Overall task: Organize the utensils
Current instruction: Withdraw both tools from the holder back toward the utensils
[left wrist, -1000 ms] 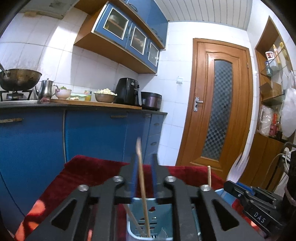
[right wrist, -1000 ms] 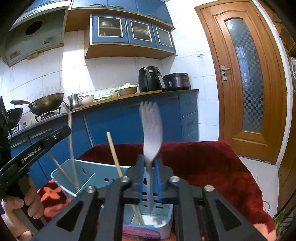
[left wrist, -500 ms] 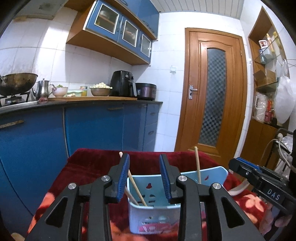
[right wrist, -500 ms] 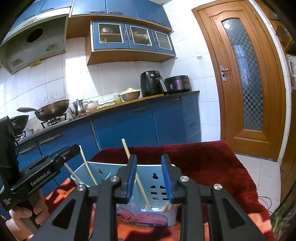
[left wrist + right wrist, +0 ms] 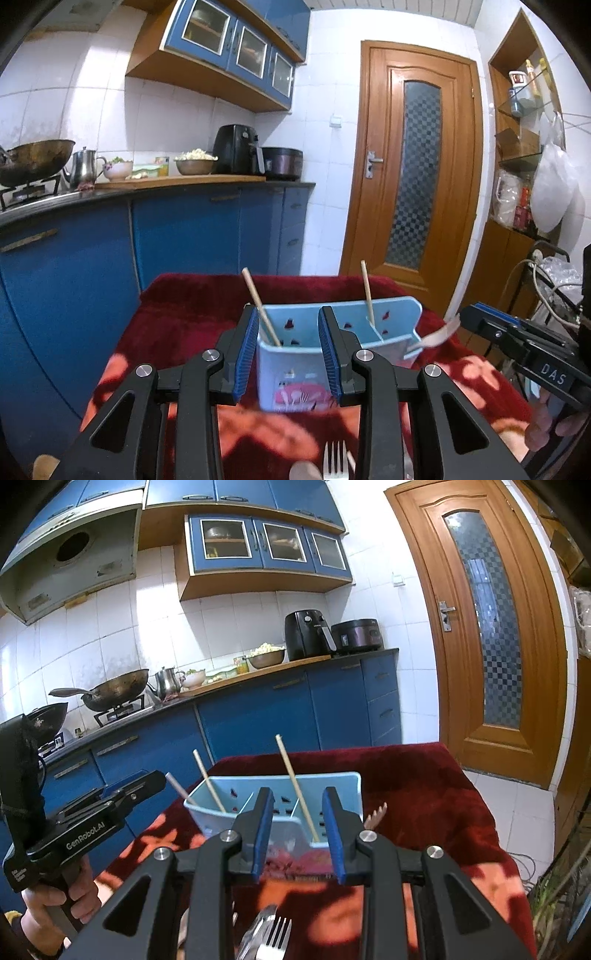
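Only the right wrist view shows the range hood

Left gripper is hanging with jaws parted and empty before the light blue utensil caddy sitting on the red cloth, two chopsticks leaning inside, a fork lying nearer.

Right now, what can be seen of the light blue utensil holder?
The utensil holder is a light blue plastic box with a taller back wall pierced by small holes, an inner divider, and a pink picture on its front. It stands upright on the red blanket. Wooden chopsticks lean inside it, and a fork pokes over its right end. Neither gripper touches it.
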